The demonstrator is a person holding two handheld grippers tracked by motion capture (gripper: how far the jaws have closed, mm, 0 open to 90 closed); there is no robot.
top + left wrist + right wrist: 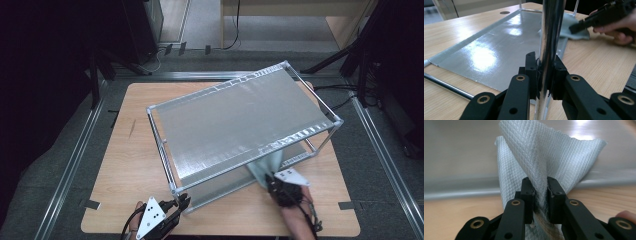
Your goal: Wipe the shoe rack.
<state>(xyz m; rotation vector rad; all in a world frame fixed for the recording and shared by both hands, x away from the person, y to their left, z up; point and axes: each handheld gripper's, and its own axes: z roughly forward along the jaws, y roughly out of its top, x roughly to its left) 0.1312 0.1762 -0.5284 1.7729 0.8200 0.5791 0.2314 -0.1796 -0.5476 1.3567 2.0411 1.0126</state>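
Observation:
A two-tier metal rack (240, 120) with shiny grey shelves stands on the wooden table. My left gripper (181, 202) is shut on the rack's near-left corner post (549, 37), its pads pressing the chrome tube from both sides. My right gripper (272, 184) is shut on a pale blue-grey quilted cloth (544, 157), which bunches up between its jaws. The cloth (264, 167) lies at the front edge of the lower shelf (499, 47). In the left gripper view the right gripper (584, 23) and the hand holding it show at the upper right, on the cloth (574, 27).
The wooden table (130, 150) has bare room left of the rack and along its front edge. Metal rails (75, 160) run along both sides of the table on the floor. Dark stands and cables sit at the back.

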